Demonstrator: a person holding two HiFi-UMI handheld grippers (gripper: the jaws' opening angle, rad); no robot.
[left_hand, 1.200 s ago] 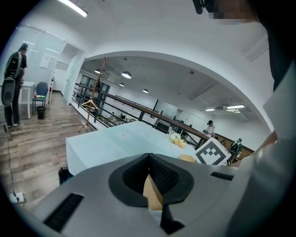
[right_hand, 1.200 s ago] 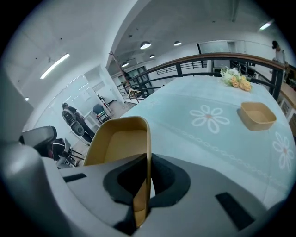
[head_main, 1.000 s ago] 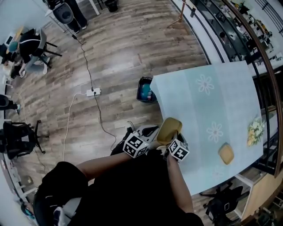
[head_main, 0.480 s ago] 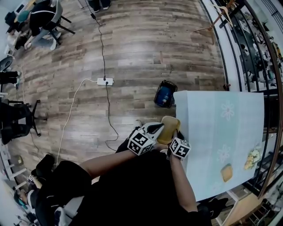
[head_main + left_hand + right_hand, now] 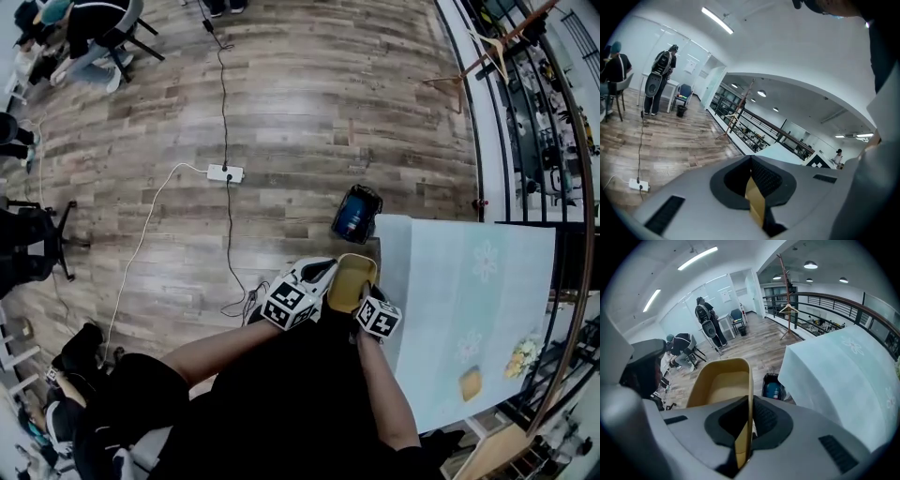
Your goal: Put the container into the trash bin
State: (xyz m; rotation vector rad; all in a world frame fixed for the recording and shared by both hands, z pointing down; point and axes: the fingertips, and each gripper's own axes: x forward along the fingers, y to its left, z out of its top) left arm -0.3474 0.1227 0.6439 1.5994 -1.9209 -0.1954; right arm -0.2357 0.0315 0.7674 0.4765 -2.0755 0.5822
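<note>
Two grippers share one tan container in head view. The left gripper is clamped on its left wall and the right gripper on its right wall. The container is held in the air just beside the corner of the desk. The trash bin stands on the wood floor just past that corner, near the container but apart, with something blue inside. A power strip lies farther out on the floor.

Left gripper view: jaws pinched narrow on a thin tan container edge, with floor and a railing behind.

Right gripper view: jaws pinched on the container's side wall. The open tray sticks up past them, and the bin is beyond it on the floor beside the desk.
</note>
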